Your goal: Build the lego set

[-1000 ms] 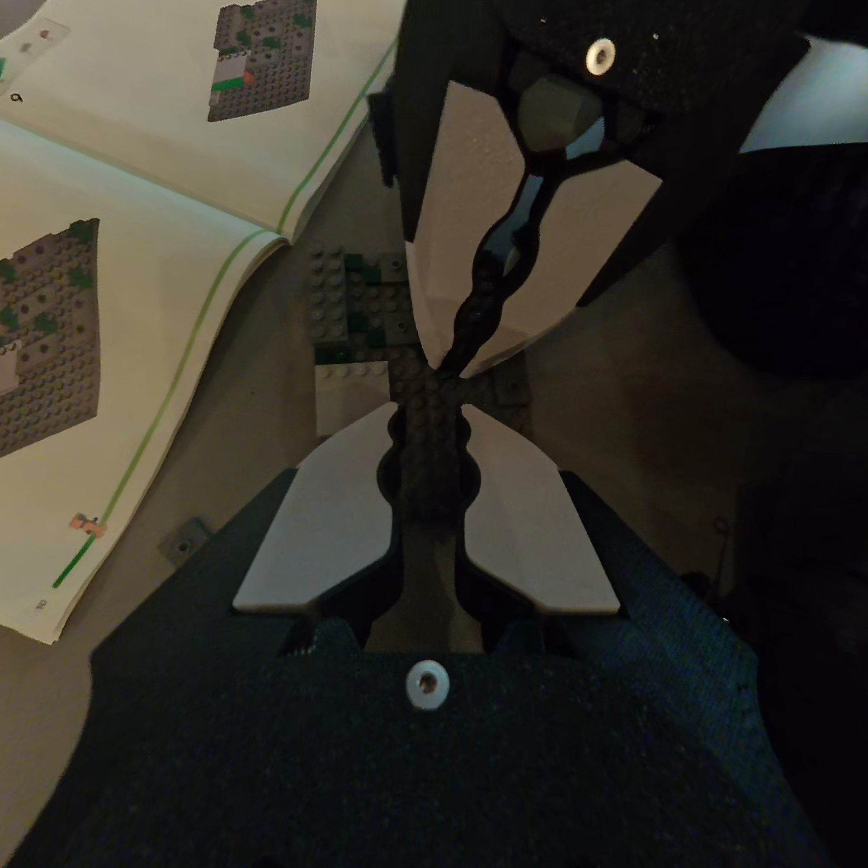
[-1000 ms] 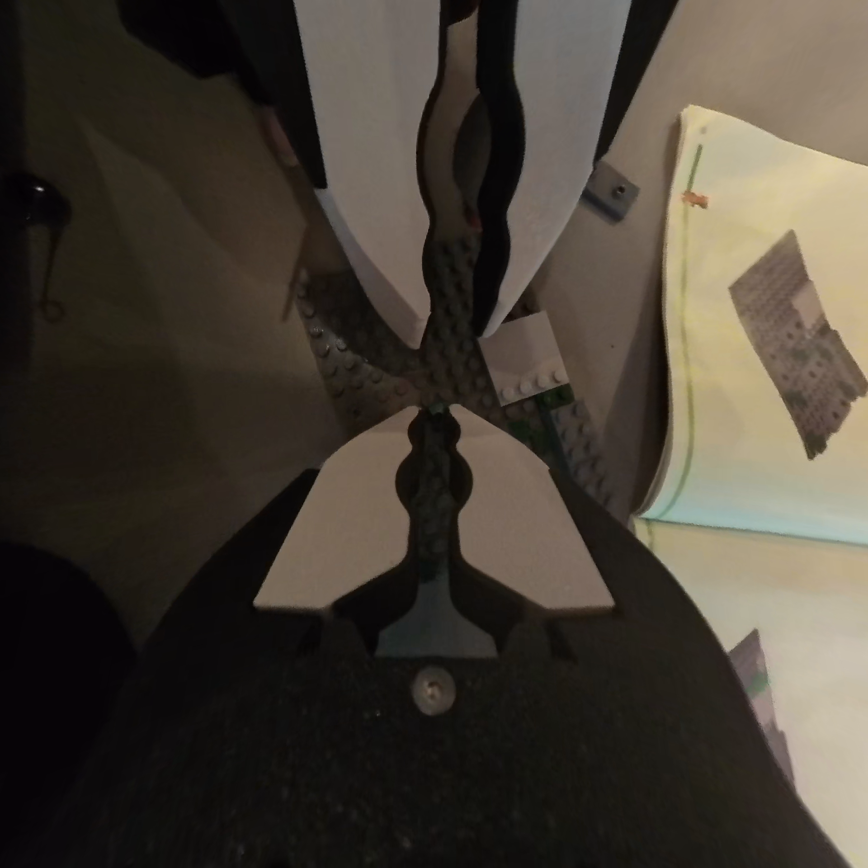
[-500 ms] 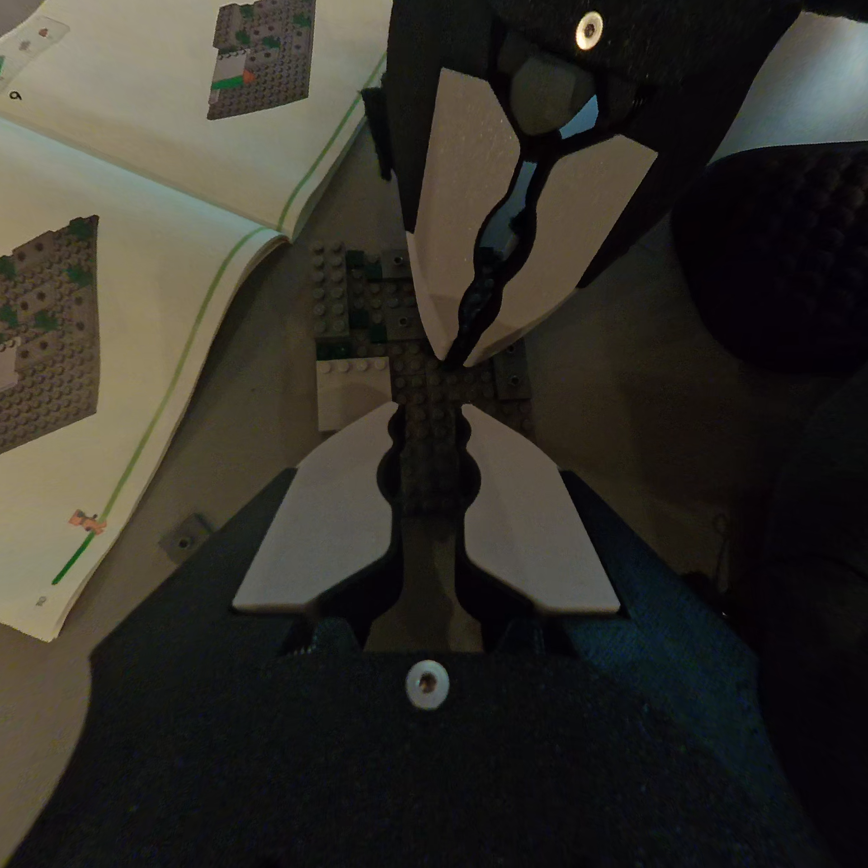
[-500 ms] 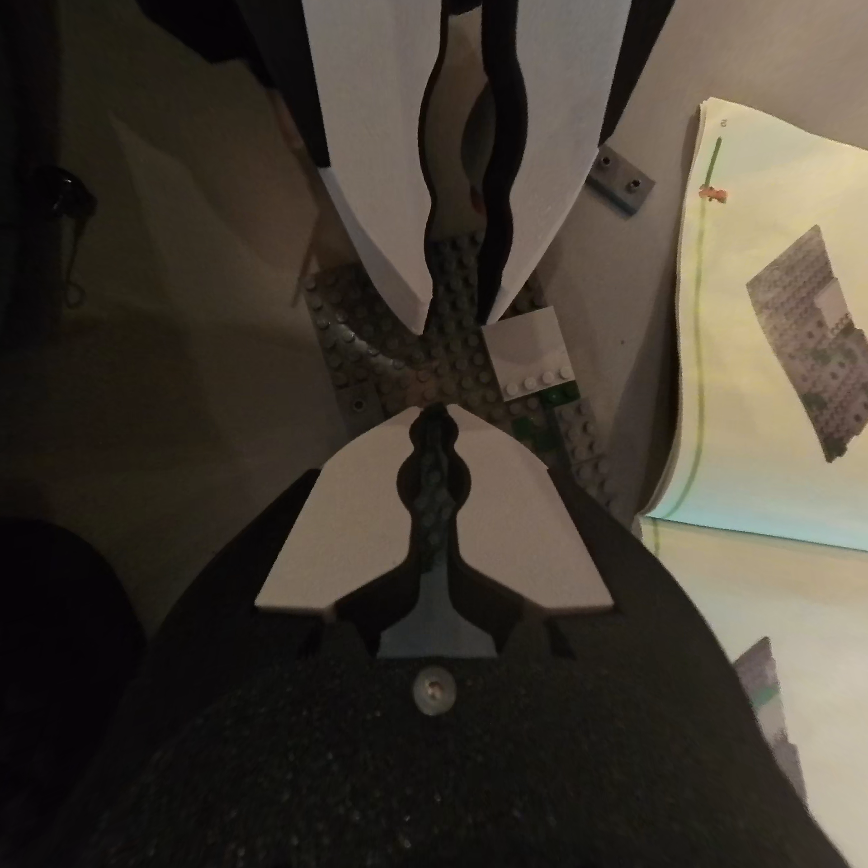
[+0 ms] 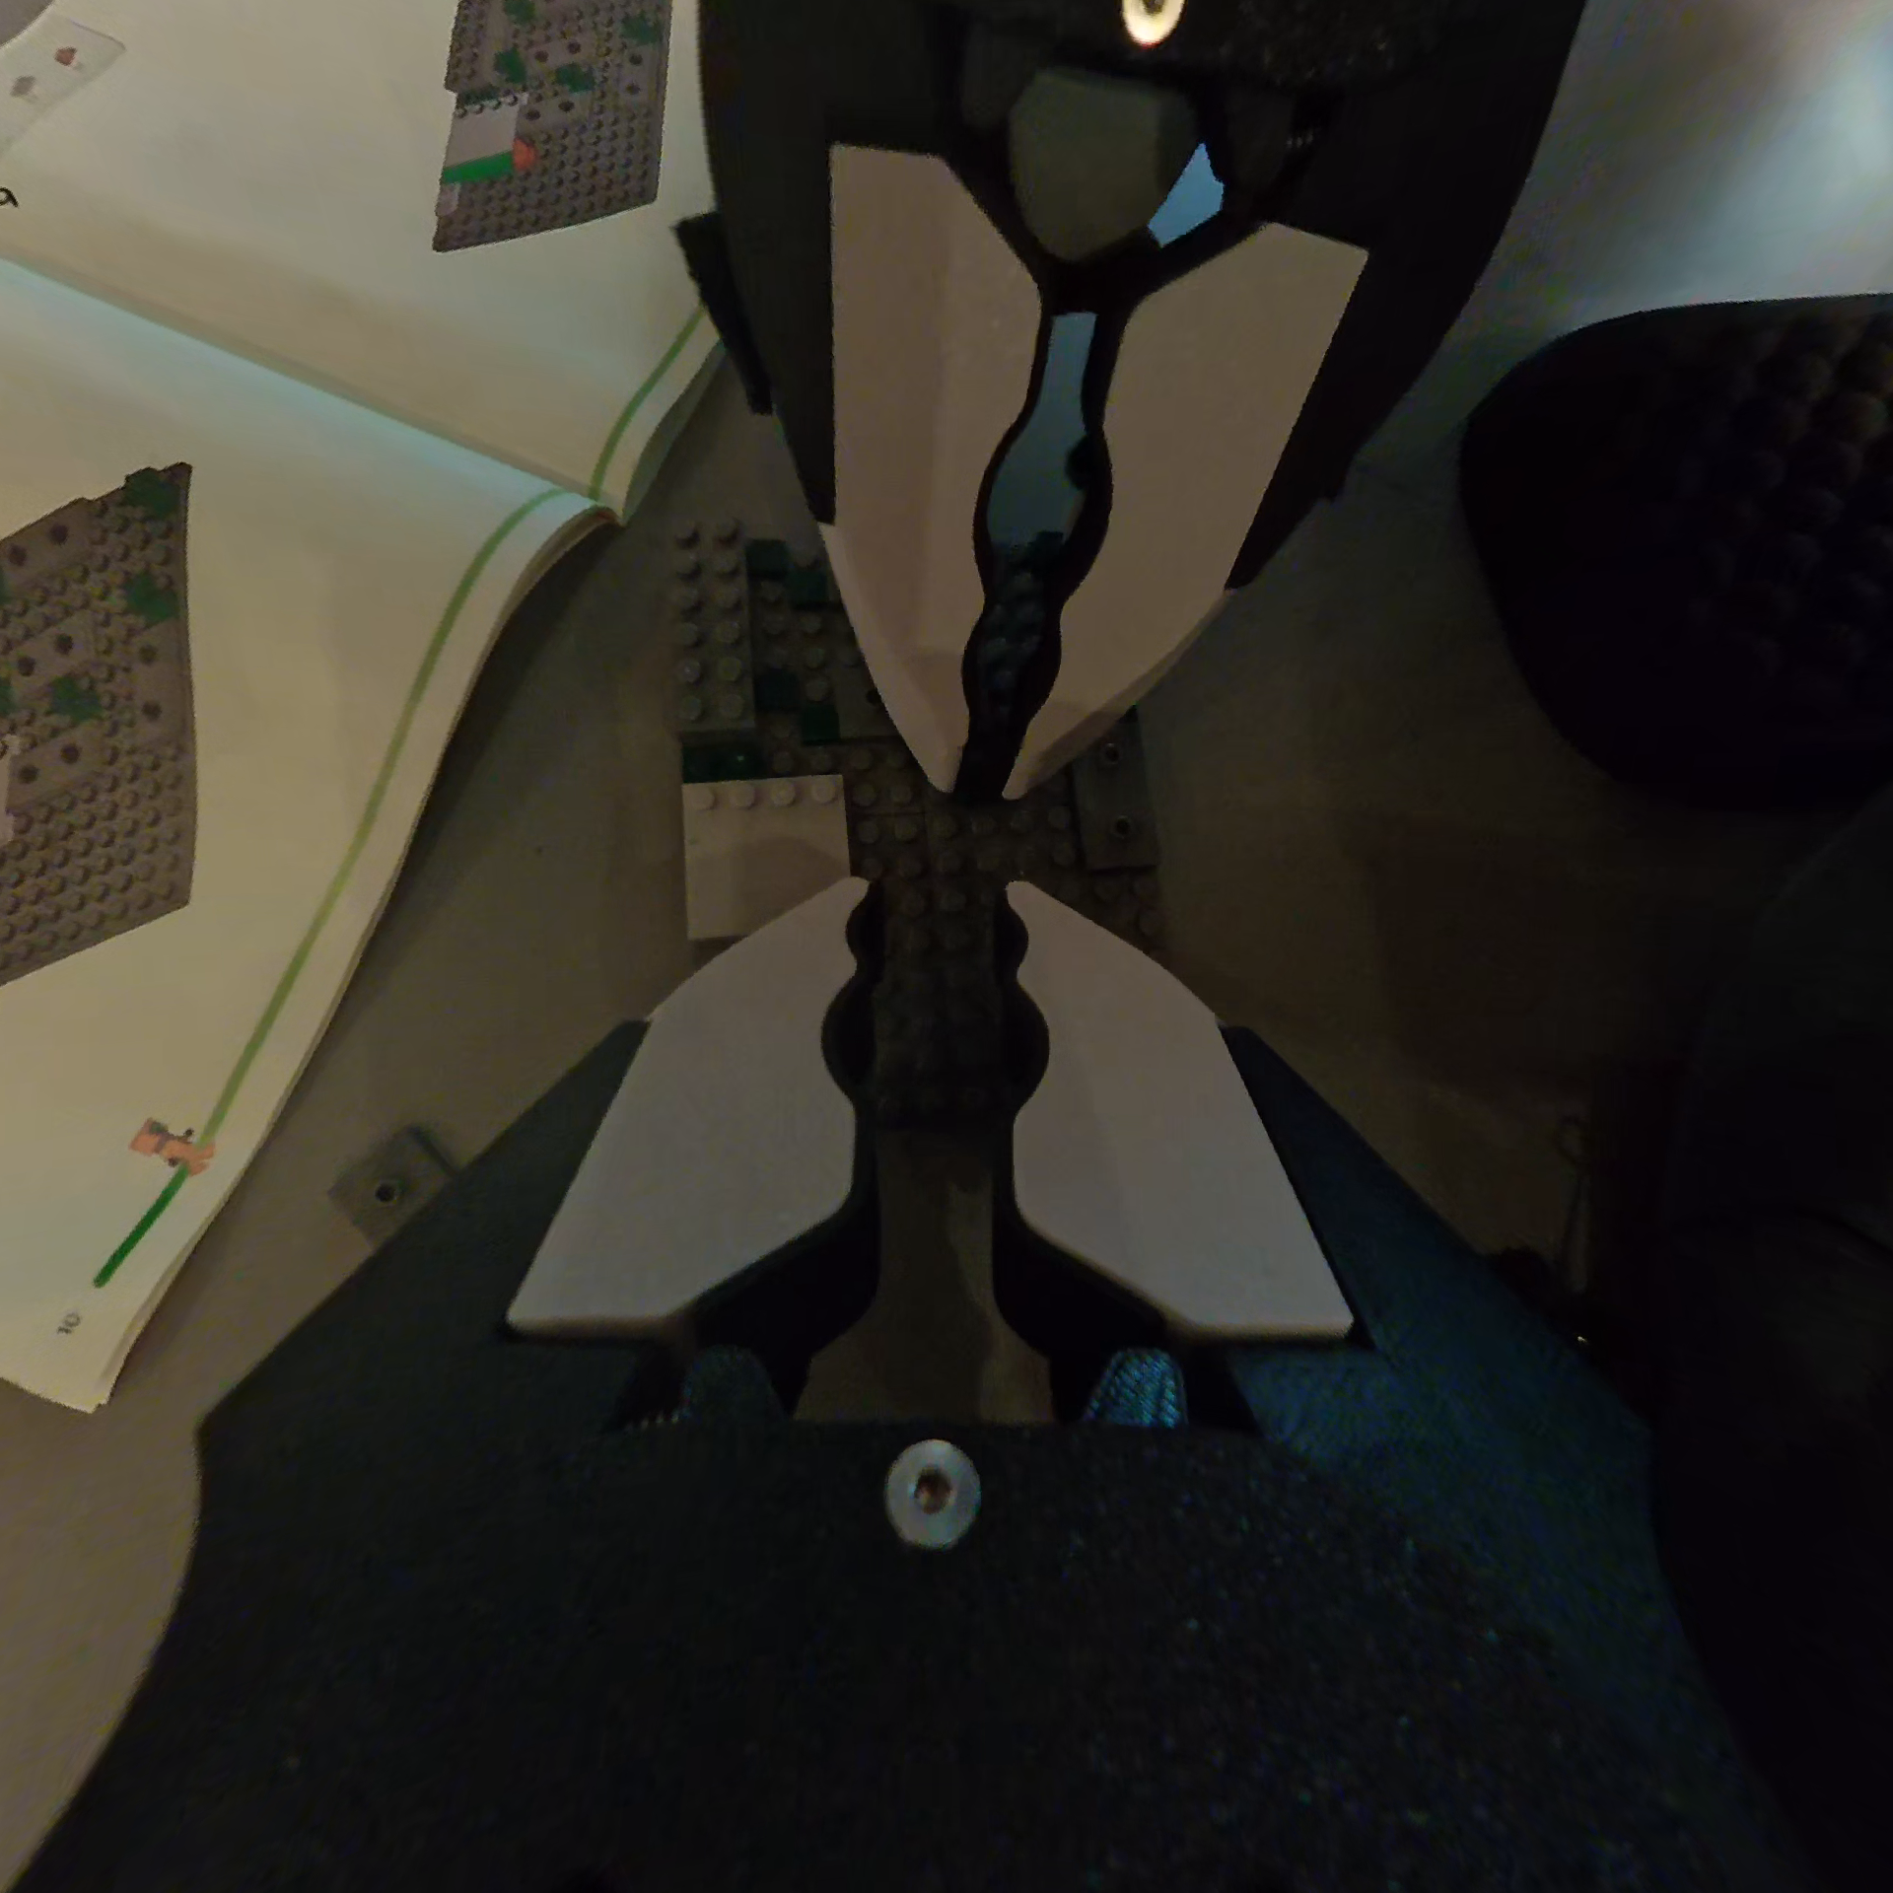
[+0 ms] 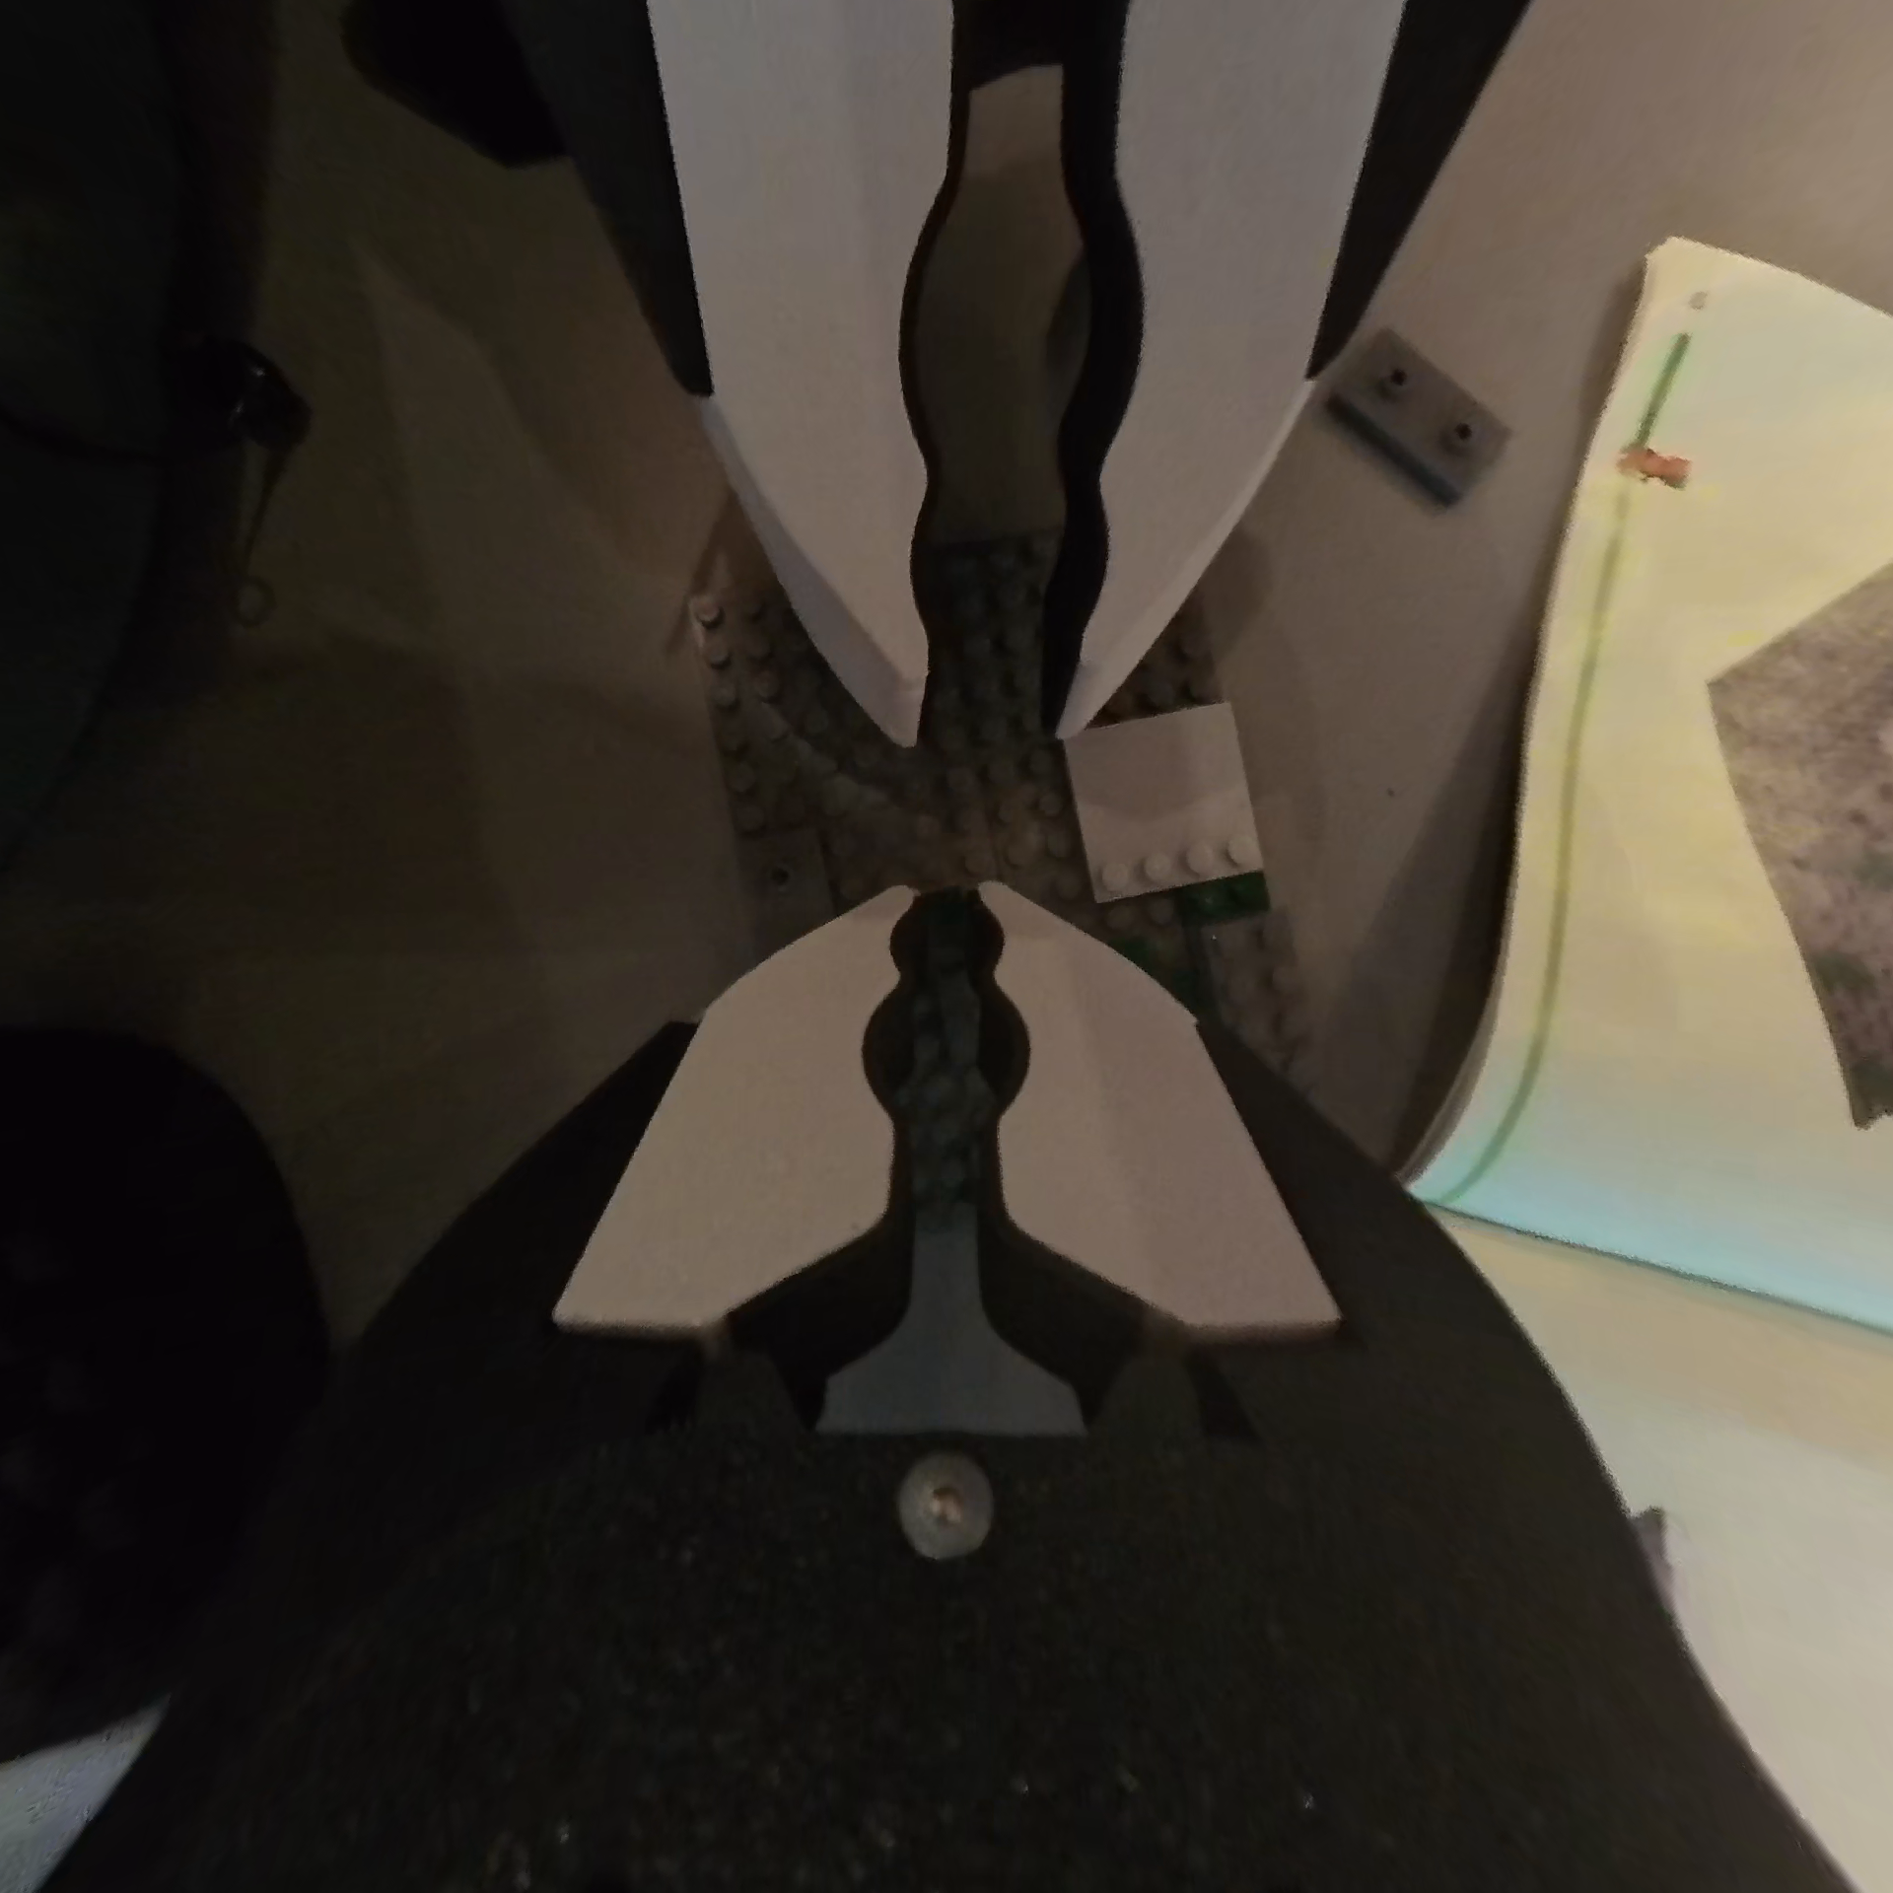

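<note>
A grey studded baseplate (image 5: 963,850) lies on the table, with a white brick (image 5: 758,850) and small green and grey pieces on it. It also shows in the right wrist view (image 6: 983,809), as does the white brick (image 6: 1168,809). My left gripper (image 5: 932,886) is open and empty just over the plate's near part. My right gripper (image 6: 948,891) faces it from the far side, nearly shut, with a small dark green piece at its tips, low over the plate's middle. The right gripper (image 5: 980,791) also shows in the left wrist view.
An open instruction booklet (image 5: 256,717) lies left of the plate and also shows in the right wrist view (image 6: 1690,819). A loose grey two-hole plate (image 5: 389,1188) lies near it, also seen in the right wrist view (image 6: 1419,415). A dark round object (image 5: 1690,533) sits on the right. Only a small space, under 4 cm, lies between the two pairs of fingers.
My right gripper has shifted slightly over the baseplate and stayed nearly shut. My left gripper has held still and open.
</note>
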Motion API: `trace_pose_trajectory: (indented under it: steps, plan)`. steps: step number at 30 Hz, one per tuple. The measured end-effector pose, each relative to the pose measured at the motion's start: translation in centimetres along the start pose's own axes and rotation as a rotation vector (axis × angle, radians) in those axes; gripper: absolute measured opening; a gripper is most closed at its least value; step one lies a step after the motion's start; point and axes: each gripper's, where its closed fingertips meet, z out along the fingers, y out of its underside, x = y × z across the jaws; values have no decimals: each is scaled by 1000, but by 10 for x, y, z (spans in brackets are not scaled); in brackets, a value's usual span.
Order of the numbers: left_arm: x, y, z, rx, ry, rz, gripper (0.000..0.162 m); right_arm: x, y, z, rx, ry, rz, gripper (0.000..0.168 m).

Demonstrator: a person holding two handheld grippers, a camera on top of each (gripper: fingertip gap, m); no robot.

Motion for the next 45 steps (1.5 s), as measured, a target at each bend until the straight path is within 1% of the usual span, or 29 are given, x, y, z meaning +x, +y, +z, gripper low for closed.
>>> trace_pose_trajectory:
  steps: [5,14,18,23,26,28,35,45]
  plan:
    - [0,0,0,2,3,-1,20,-1,0,0,-14,-24,-3,7]
    - [2,1,1,-2,9,5,20,-1,0,0,-9,-10,-2,5]
    - [1,1,1,-1,6,3,20,-1,-1,-1,3,-10,3,10]
    - [0,2,1,-1,5,-1,20,1,-6,-14,84,16,41,13]
    - [0,2,1,0,6,-2,20,3,-3,-24,126,57,71,12]
    - [0,2,2,-1,9,-2,20,3,-1,-24,133,74,77,10]
    - [1,3,4,-12,8,6,20,-3,-4,-2,58,47,11,11]
    - [0,4,3,-8,11,2,20,-1,-2,1,5,-9,-47,6]
